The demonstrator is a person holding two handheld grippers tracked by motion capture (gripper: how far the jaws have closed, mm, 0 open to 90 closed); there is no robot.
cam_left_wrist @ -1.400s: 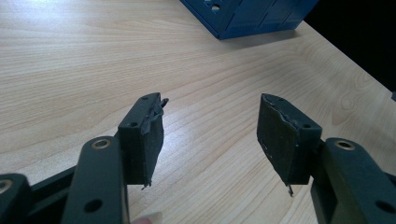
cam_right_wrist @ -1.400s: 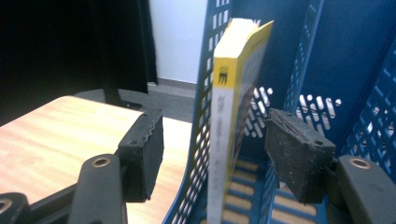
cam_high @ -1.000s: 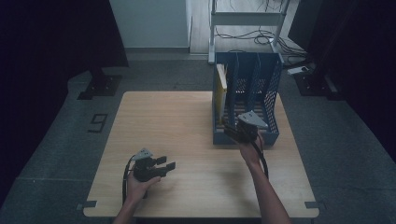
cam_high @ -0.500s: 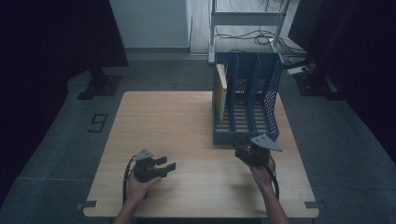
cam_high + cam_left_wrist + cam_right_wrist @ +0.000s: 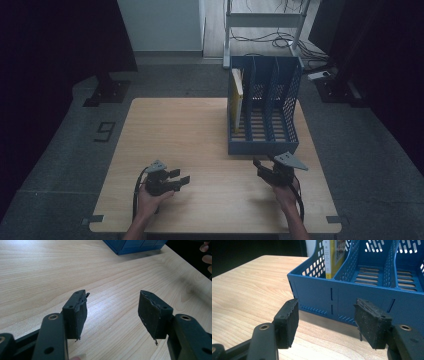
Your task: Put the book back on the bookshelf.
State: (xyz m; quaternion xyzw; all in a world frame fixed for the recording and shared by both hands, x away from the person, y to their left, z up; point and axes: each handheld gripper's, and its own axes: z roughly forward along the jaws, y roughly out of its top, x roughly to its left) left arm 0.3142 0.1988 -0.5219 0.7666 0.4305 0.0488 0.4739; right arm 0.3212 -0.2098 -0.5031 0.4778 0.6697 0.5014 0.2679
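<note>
Grey floor surrounds a pale wooden table [image 5: 190, 130] that fills the middle of the high view, with dark curtains at the left and right edges and a metal frame with cables at the top. Toward the lower left of that view, the left hand [image 5: 149, 200] holds the left gripper [image 5: 179, 177] low over the bare tabletop, its jaws spread apart with nothing between them and aimed to the right of the frame. In the left gripper view the two black pads [image 5: 77, 315] stand wide of each other above plain wood grain, and a corner of the blue file rack [image 5: 132, 245] shows at the top of the frame. Right of centre in the high view, that blue file rack [image 5: 264, 145] stands on the table with three slots; a yellow book [image 5: 236, 97] stands upright in the leftmost slot. Just below the rack's front wall, at the lower right, the right hand [image 5: 287, 192] holds the right gripper [image 5: 263, 163], jaws spread and empty, pointing at the rack. In the right gripper view the rack's front wall [image 5: 352, 298] sits near the pads, apart from them, and the yellow book [image 5: 332, 257] rises at the top centre
</note>
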